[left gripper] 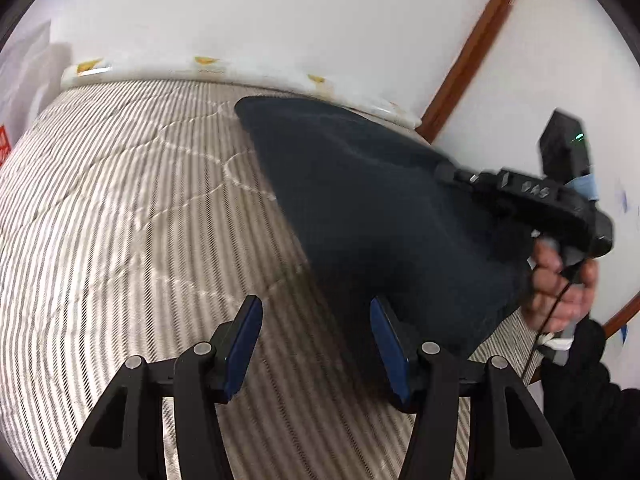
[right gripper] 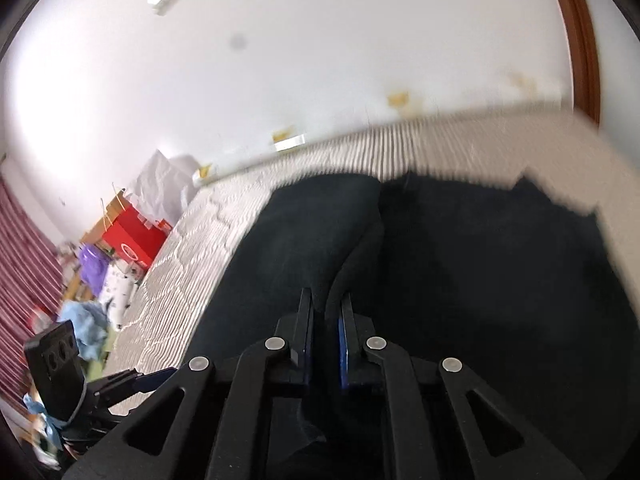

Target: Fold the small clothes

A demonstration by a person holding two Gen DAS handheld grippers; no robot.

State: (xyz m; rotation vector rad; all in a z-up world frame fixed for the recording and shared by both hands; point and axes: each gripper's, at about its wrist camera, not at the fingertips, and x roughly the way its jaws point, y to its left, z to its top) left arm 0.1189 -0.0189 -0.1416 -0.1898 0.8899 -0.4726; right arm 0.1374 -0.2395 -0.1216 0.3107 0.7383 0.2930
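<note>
The striped bed (left gripper: 120, 208) is carrying the dark garment (left gripper: 360, 208), which is lying partly lifted; the right gripper (right gripper: 325, 320) is pinching its fold with closed fingers; the left gripper (left gripper: 316, 344) is hovering with fingers spread apart, holding nothing.

- Left gripper (left gripper: 316, 344): fingers spread wide, holding nothing.
- Right gripper (right gripper: 326, 344): fingers pinched nearly together on dark cloth (right gripper: 460, 272).
- Right hand (left gripper: 564, 284) wraps the handle.
</note>
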